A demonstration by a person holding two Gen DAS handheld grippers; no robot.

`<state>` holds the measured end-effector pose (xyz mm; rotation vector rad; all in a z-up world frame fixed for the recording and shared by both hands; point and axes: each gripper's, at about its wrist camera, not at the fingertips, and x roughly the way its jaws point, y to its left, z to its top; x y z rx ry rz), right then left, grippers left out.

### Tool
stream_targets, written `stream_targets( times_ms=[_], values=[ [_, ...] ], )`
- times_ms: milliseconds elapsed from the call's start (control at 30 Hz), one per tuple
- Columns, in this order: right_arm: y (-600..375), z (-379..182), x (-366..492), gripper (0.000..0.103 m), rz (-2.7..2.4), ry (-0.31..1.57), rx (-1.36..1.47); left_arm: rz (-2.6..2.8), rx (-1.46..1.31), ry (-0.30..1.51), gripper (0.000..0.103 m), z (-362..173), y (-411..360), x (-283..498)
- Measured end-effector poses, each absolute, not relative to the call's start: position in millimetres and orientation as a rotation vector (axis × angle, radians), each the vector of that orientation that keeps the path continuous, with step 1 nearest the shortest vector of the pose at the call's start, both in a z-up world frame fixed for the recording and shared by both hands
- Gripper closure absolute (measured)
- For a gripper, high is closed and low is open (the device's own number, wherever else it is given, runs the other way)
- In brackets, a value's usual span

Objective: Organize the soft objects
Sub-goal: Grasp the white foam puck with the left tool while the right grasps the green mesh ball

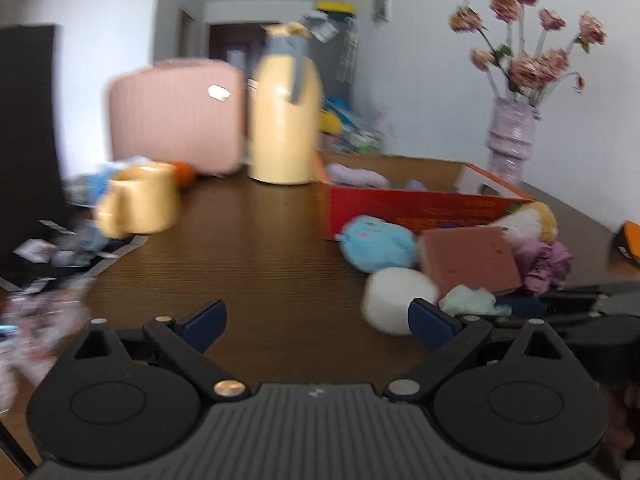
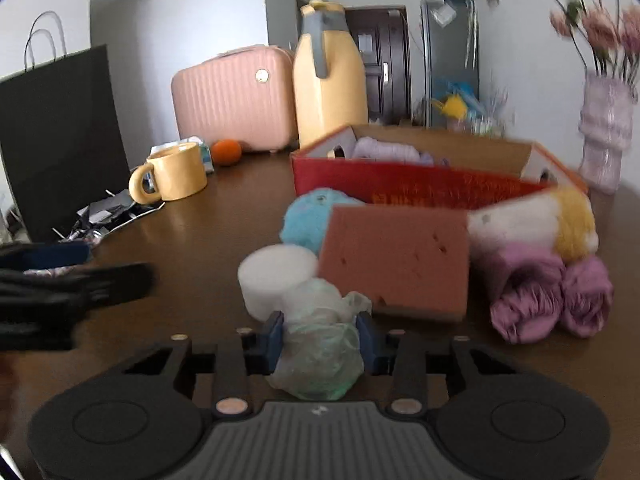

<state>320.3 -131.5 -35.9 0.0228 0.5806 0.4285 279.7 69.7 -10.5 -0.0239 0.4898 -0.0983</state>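
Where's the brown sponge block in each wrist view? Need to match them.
Left wrist: brown sponge block sits right of centre, in front of the red box, behind the white foam puck.
Right wrist: brown sponge block sits at centre, just beyond the right gripper.
Shared landmark: the yellow thermos jug behind the box.

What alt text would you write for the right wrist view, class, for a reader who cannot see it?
The right gripper is closed on a crumpled pale green plastic bag on a brown table. Just beyond lie a white foam cylinder, a pink sponge, a blue plush ball and purple cloth rolls, before a red cardboard box.
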Motion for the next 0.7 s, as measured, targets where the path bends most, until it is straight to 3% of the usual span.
stream_targets(
  times_ms=[167, 233, 333, 700],
  values=[
    [-190, -21, 302, 0.067, 0.399, 0.562, 0.167, -0.210, 0.039, 0.555, 0.016, -24, 29, 332],
    [-206, -19, 298, 0.067, 0.342, 0.544, 0.184, -0.227, 0.076, 0.589, 0.034, -30, 15, 347],
    [-224, -17, 296, 0.067, 0.281, 0.523, 0.193, -0.233, 0.102, 0.601, 0.048, -37, 6, 352],
    [-242, 2, 246, 0.067, 0.317, 0.442, 0.109, -0.119, 0.003, 0.513, 0.051, -2, 12, 244]
  ],
)
